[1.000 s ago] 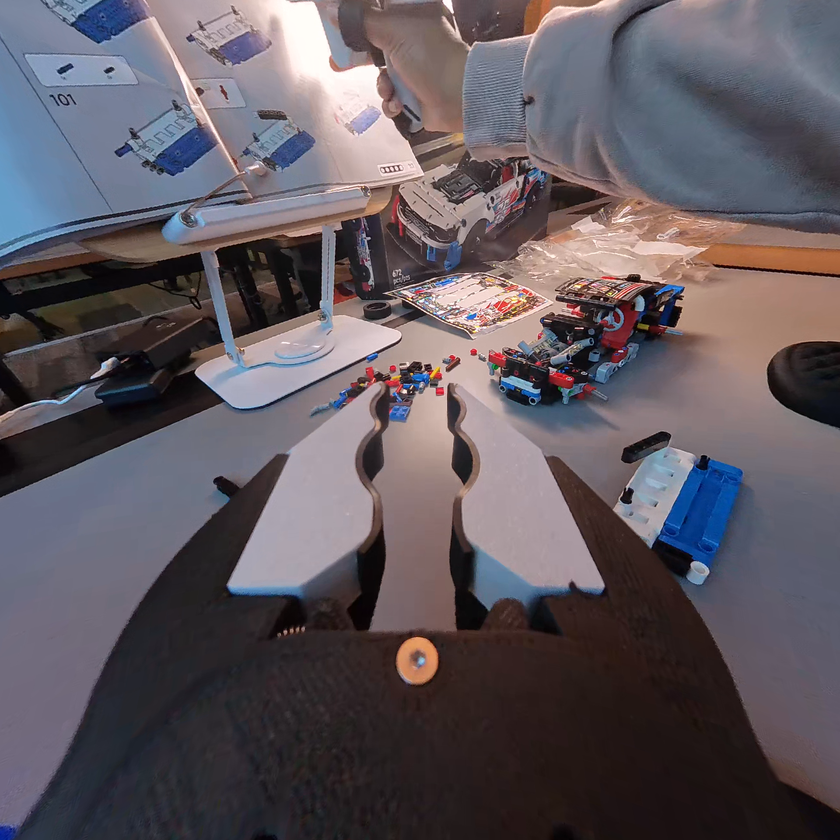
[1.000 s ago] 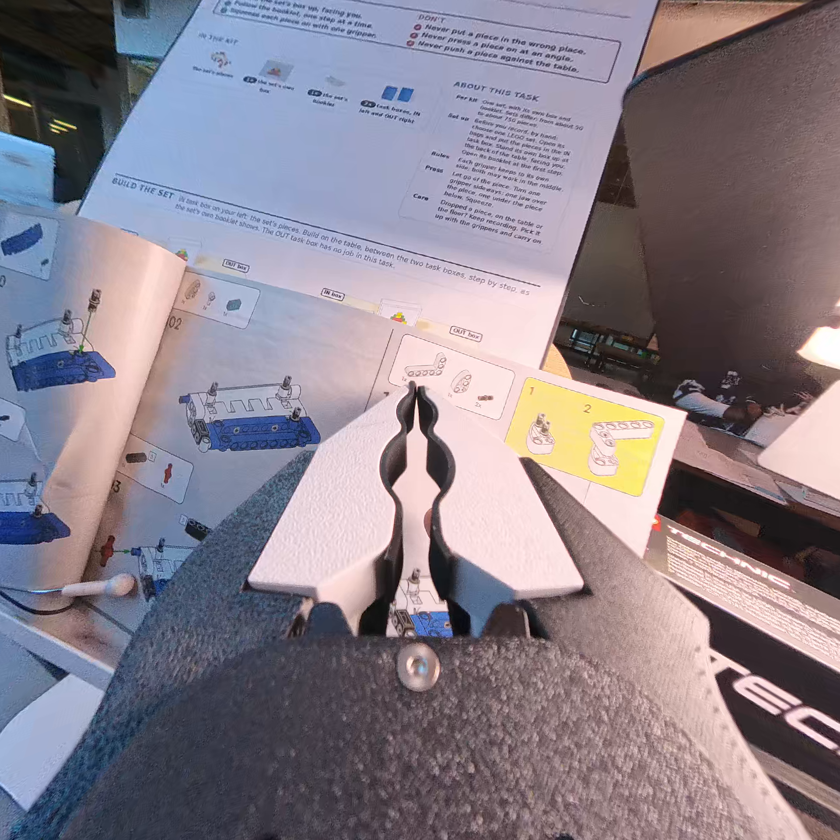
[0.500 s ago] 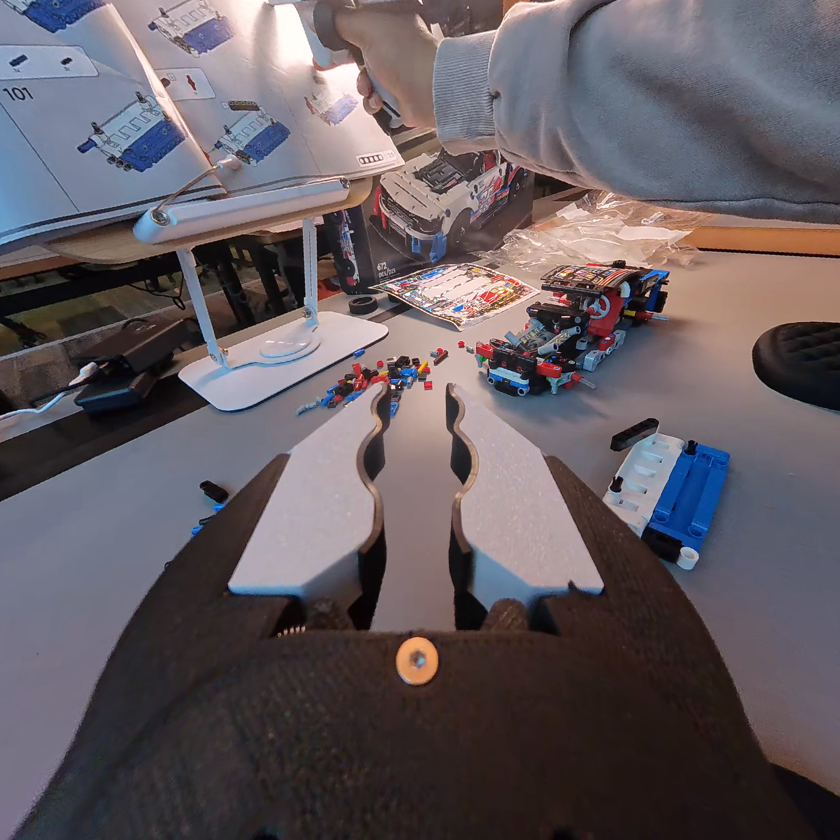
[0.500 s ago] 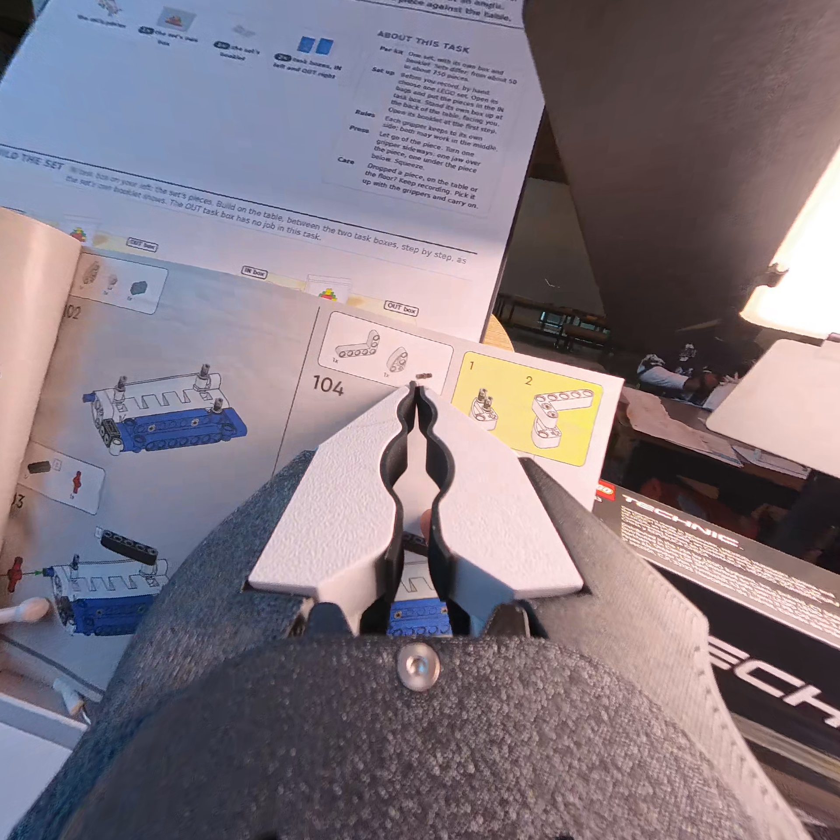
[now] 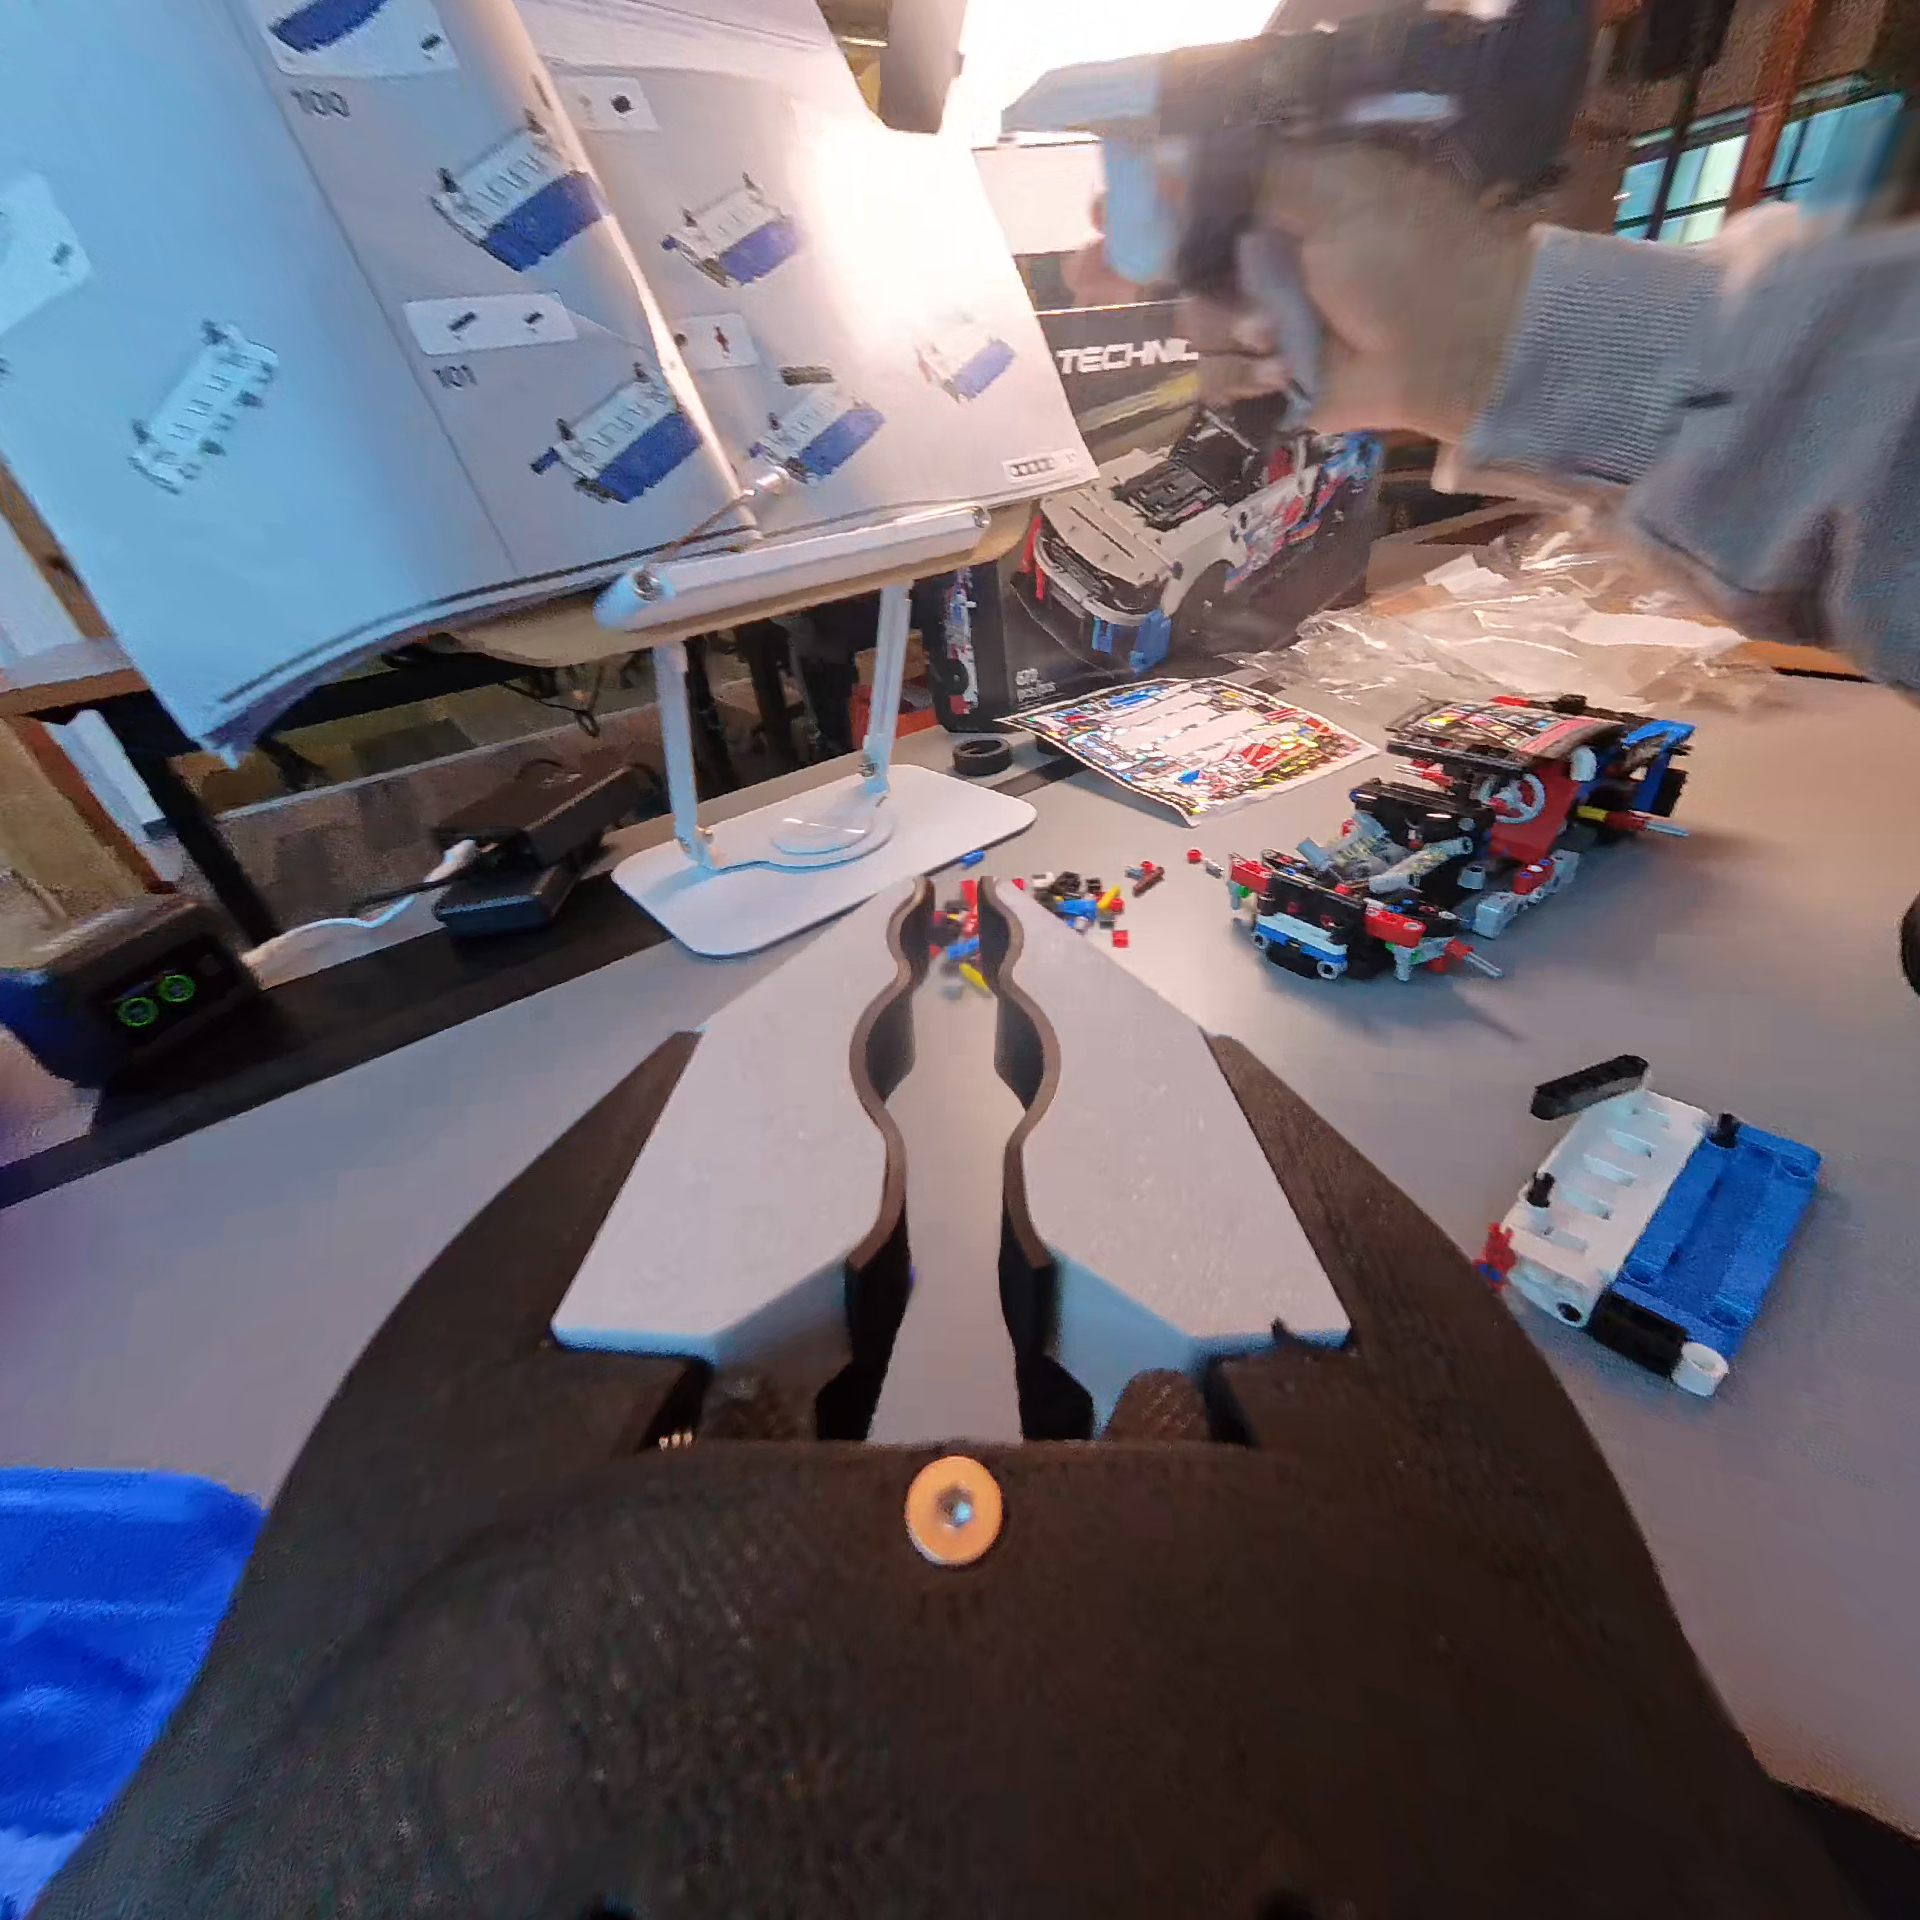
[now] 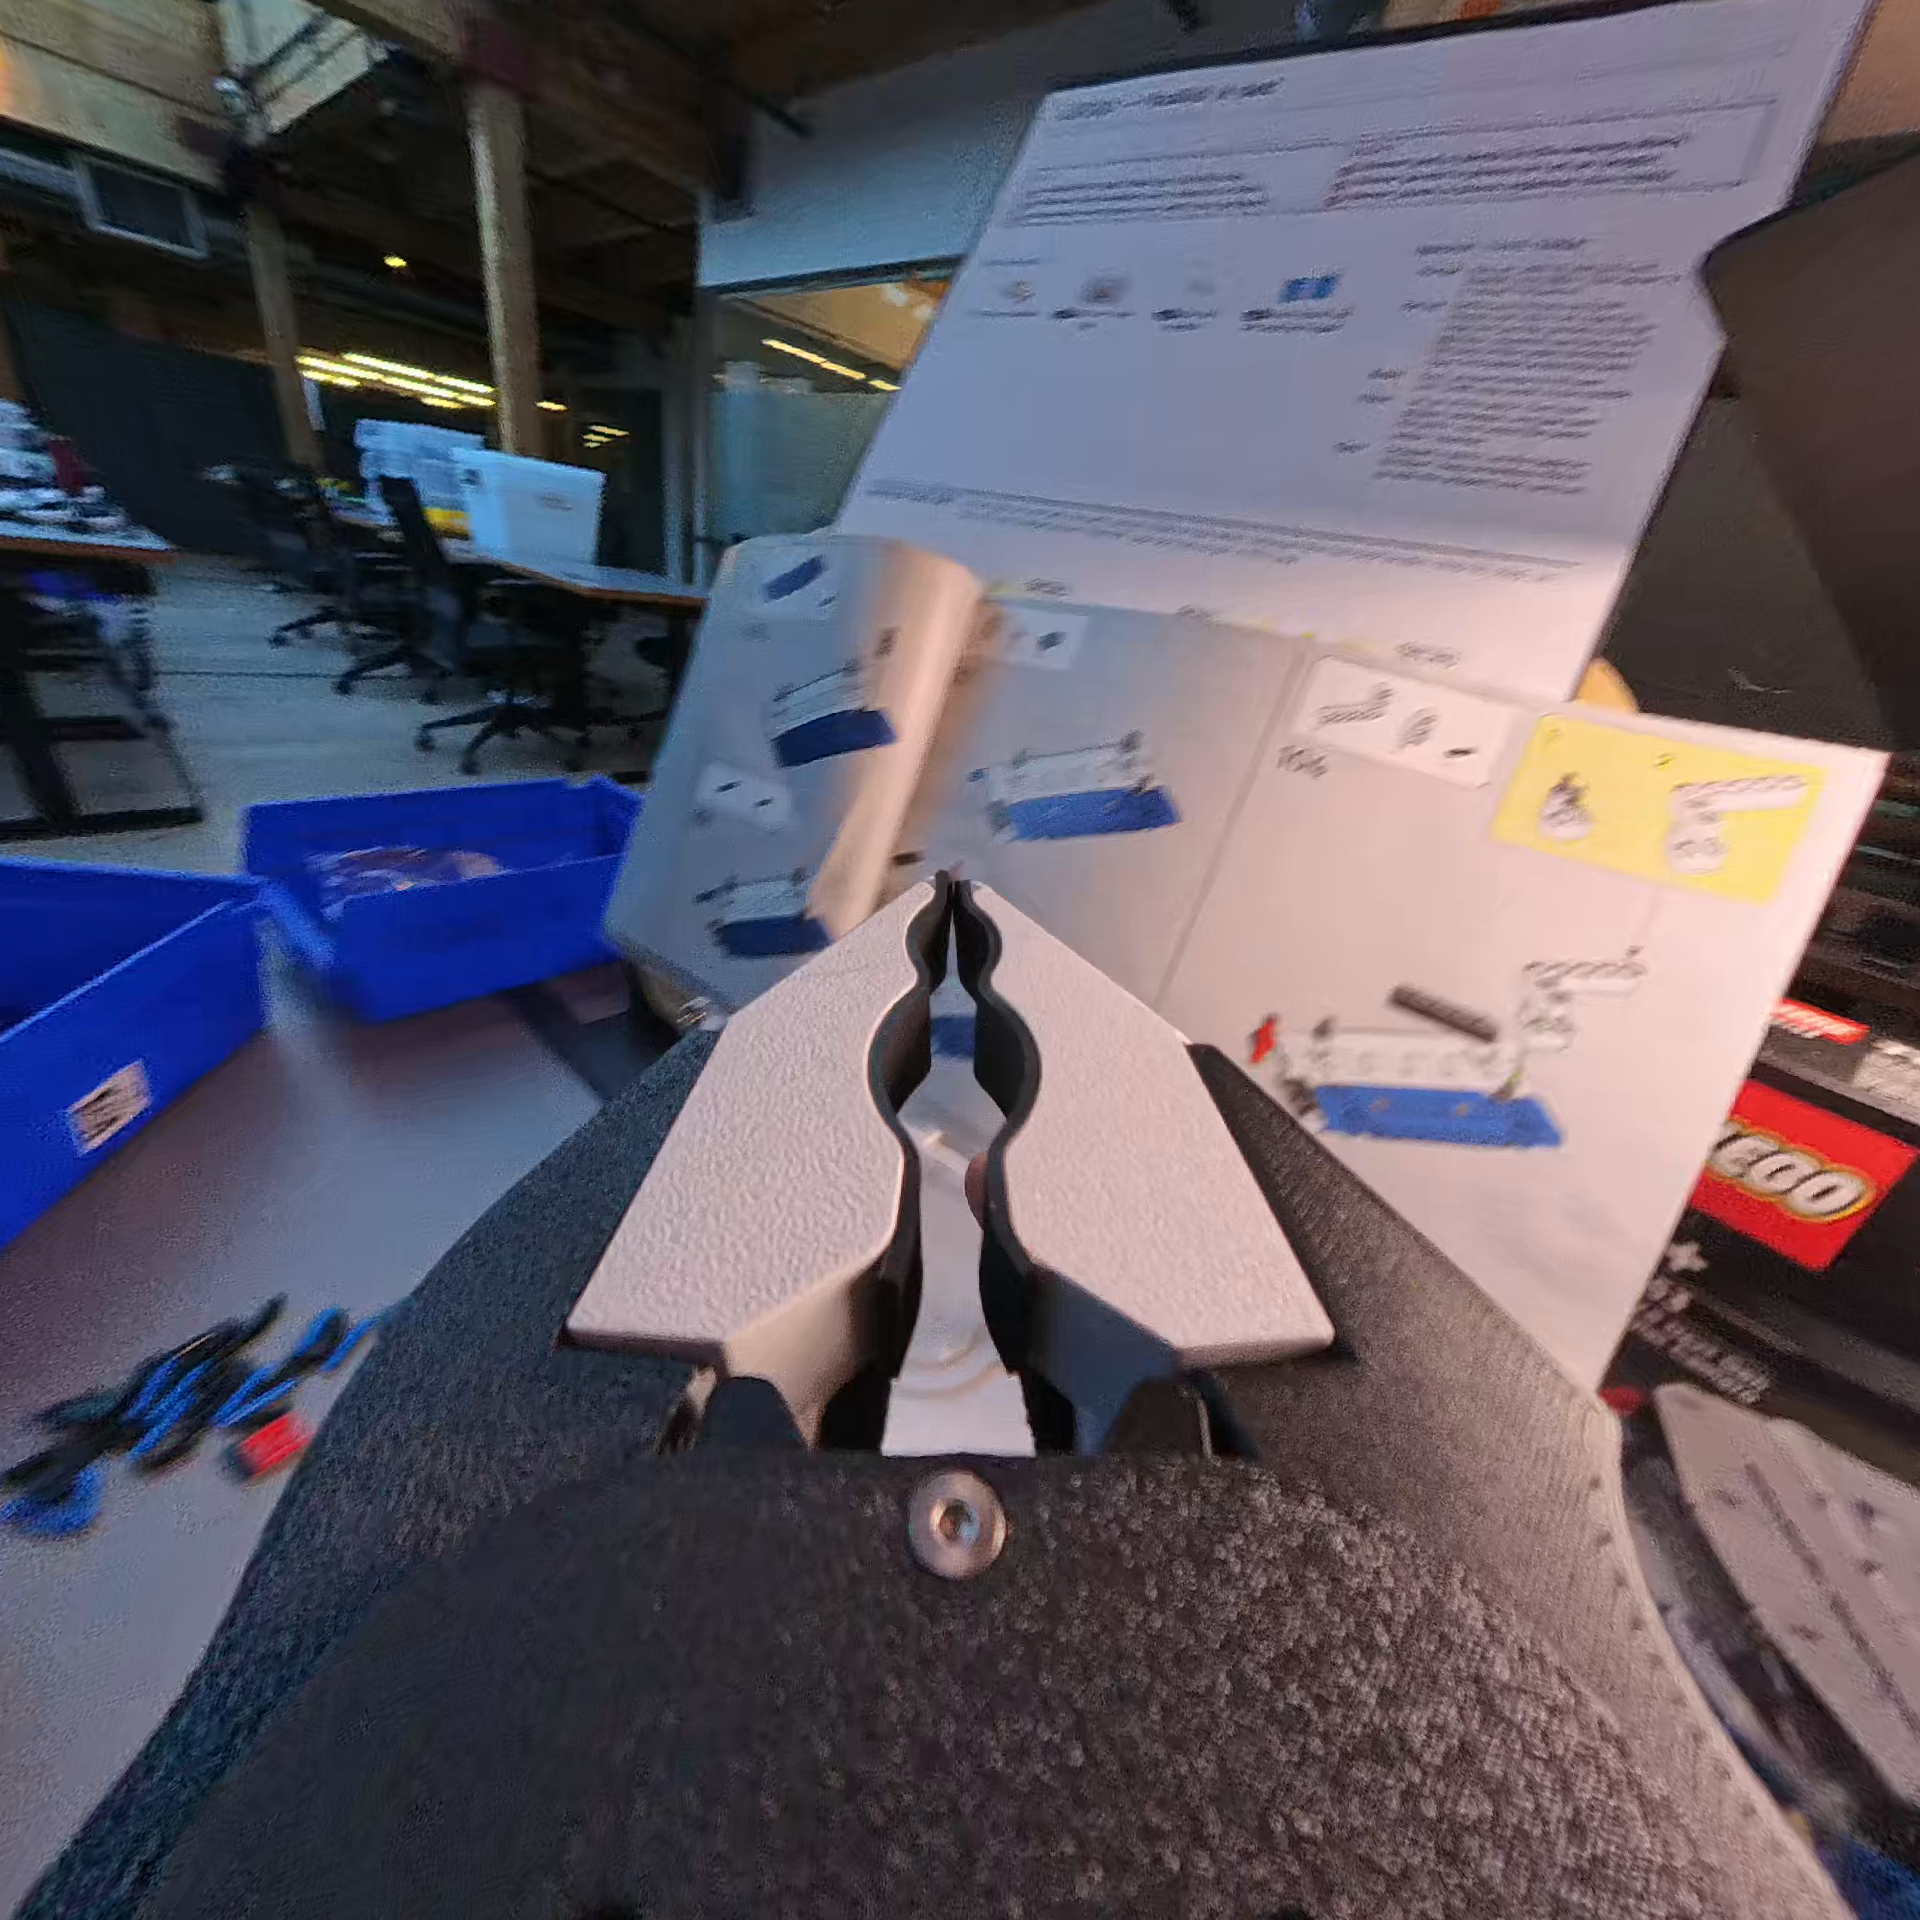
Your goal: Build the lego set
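Right gripper point(image 6: 952, 891), jaws together, faces the instruction booklet point(image 6: 1299, 935).

Your left gripper point(image 5: 951, 904) sits at the centre of its frame, tips parted by a narrow gap, nothing between them. Your right gripper point(image 6: 951, 894) has its tips touching, nothing visibly clamped. In the upper right of the left wrist view, your right hand point(image 5: 1340, 301) shows blurred, with a grey sleeve point(image 5: 1704, 395) behind.
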`<state>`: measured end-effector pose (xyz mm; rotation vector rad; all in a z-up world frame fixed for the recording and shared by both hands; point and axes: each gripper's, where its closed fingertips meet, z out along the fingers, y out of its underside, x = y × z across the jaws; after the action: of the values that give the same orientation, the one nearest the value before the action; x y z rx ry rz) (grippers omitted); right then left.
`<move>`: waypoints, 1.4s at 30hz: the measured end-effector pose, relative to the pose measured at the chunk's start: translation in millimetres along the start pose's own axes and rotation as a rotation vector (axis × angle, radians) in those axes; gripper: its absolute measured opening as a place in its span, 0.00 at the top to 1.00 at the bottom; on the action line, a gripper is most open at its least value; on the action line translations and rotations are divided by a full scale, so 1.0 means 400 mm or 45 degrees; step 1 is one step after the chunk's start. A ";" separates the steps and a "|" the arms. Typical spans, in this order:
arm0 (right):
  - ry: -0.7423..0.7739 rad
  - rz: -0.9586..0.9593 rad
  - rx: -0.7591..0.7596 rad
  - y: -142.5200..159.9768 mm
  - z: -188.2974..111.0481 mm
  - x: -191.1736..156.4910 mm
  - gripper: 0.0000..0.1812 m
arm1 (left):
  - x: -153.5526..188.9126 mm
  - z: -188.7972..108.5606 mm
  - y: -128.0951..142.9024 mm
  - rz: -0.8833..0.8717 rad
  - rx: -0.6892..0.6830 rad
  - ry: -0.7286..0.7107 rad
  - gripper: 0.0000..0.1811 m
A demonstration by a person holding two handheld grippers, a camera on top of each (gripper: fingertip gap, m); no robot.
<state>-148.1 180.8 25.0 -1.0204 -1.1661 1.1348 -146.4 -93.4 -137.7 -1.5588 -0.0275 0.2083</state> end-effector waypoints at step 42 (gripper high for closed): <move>-0.289 -0.015 -0.298 0.369 -0.529 -0.417 1.00 | -0.221 0.129 0.373 0.578 -1.634 0.766 0.98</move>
<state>37.7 34.8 -171.2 -1.0792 -1.5121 1.1451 -258.0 -55.8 -274.9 -2.8386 0.8141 0.0461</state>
